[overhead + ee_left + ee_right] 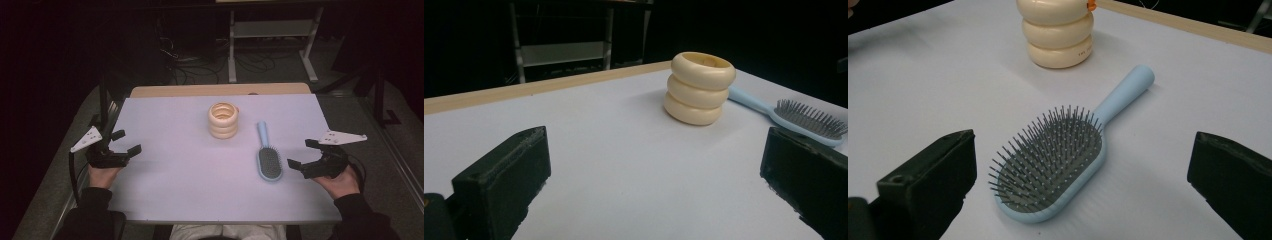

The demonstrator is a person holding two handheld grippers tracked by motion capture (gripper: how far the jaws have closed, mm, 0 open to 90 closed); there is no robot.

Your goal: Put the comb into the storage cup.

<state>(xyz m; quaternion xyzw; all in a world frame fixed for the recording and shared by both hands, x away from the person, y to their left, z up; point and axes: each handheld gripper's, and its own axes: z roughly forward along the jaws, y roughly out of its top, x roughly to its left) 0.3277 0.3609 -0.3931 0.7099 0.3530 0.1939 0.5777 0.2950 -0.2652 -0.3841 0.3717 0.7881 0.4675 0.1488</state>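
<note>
A cream holder shaped like three stacked rings stands upright in the middle of the white table. To its right lies a light blue hairbrush, bristles up, handle pointing away from the person. My left gripper rests open at the table's left edge, far from both; its view shows the holder and the brush beyond the jaws. My right gripper is open just right of the brush head, and the brush lies between and ahead of its jaws, with the holder behind.
A wooden strip runs along the table's far edge. Beyond it stands a metal shelf frame with cables on the floor. The surroundings are dark.
</note>
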